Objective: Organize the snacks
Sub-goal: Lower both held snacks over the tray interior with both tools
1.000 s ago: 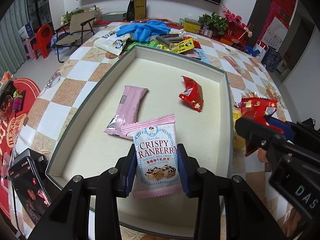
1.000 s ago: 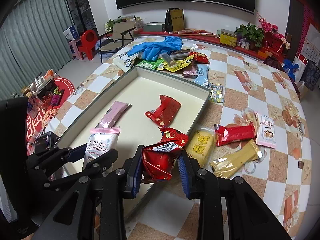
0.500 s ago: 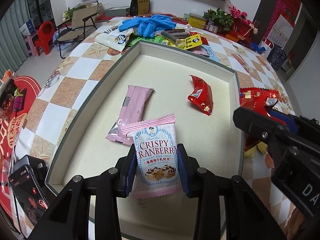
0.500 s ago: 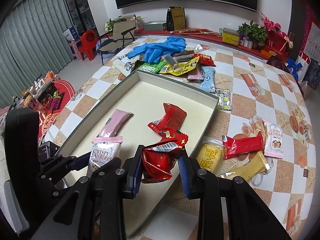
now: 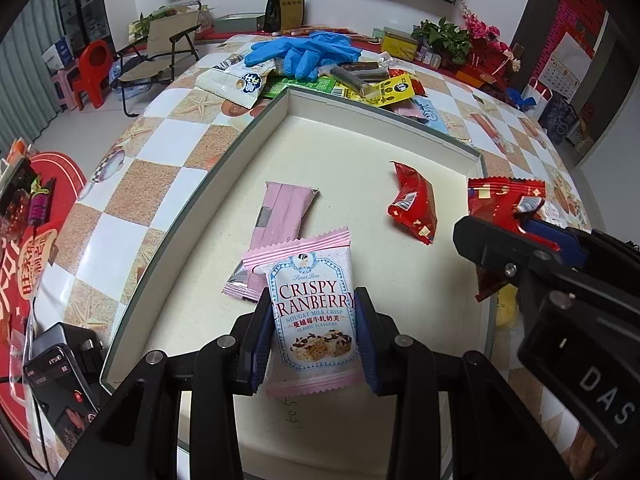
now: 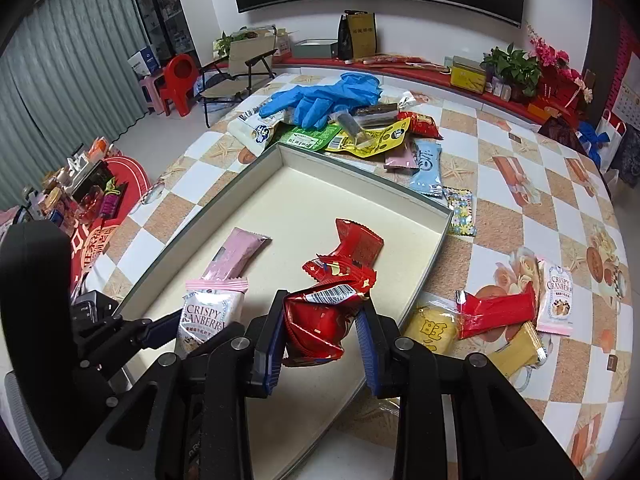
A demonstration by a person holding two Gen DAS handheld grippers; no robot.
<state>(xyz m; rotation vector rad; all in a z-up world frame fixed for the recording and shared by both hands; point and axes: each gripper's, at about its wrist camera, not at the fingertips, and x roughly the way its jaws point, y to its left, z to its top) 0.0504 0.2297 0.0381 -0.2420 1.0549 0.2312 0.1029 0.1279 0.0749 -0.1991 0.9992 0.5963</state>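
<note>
Left gripper [image 5: 314,334] is pinching the light, crinkly cranberry pack [image 5: 312,316] by its edges; right gripper [image 6: 322,338] is squeezing a soft red pack [image 6: 320,320].

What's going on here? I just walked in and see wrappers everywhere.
A person with two handheld grippers is sorting snacks into a shallow tray. The left gripper grips a Crispy Cranberry packet over the tray's near end; the right gripper holds a crumpled red packet above it. A pink bar and a red wrapper already lie inside. More snacks wait on the table.
</note>
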